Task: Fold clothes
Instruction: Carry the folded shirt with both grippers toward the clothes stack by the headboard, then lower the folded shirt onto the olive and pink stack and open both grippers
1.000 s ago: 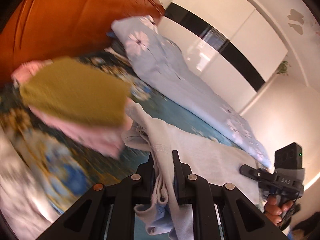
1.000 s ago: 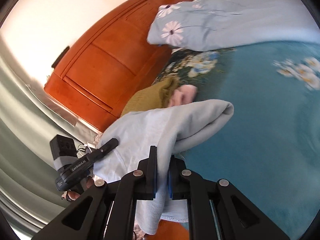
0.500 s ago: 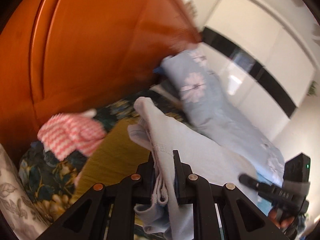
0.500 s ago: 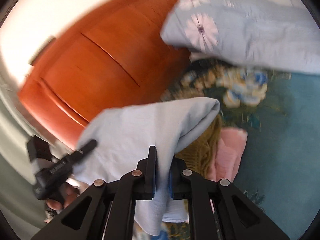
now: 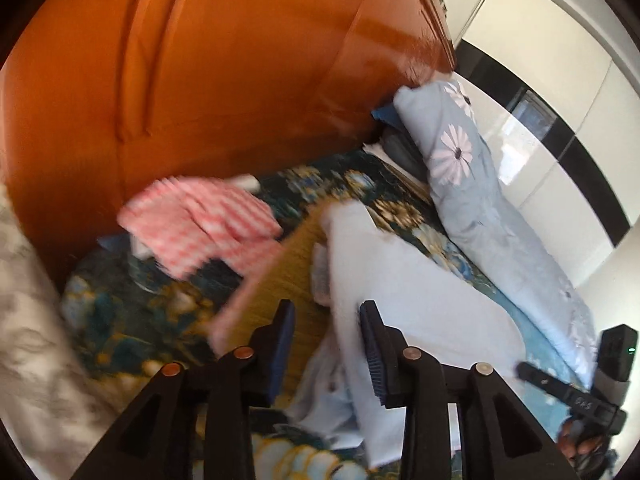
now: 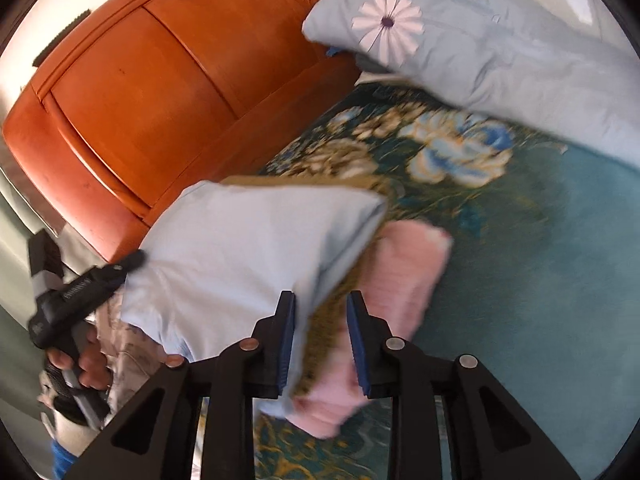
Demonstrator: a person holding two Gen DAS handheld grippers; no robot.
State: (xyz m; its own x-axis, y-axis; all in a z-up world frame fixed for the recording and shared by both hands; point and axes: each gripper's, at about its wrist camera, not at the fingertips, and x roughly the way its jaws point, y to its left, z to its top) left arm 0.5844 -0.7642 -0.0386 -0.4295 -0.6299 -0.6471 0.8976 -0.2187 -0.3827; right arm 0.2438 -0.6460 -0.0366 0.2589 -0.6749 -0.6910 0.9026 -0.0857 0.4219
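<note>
A folded light blue garment [image 5: 412, 300] [image 6: 240, 248] rests on an olive garment [image 5: 288, 276] [image 6: 332, 320], which lies on a folded pink one [image 6: 404, 276]. The stack sits on the floral bedspread near the headboard. My left gripper [image 5: 328, 340] holds its jaws apart and opening; the blue cloth's edge hangs loose between them, by the right finger [image 5: 370, 340]. My right gripper [image 6: 320, 328] is opening too, with the cloth's other edge against its left finger [image 6: 286, 332] and a gap beside it. Each gripper shows in the other's view, the left gripper [image 6: 80, 292] and the right gripper [image 5: 580, 400].
An orange wooden headboard [image 5: 200, 60] [image 6: 160, 88] rises just behind the stack. A pink-and-white checked garment [image 5: 200, 220] lies by it. A light blue daisy-print pillow [image 5: 460, 160] [image 6: 480, 40] lies to the right. A white patterned cloth [image 5: 32, 320] is at the left.
Both grippers carried the light blue garment toward the headboard and lowered it onto the olive and pink stack. Their jaws, shut on the cloth before, now stand apart.
</note>
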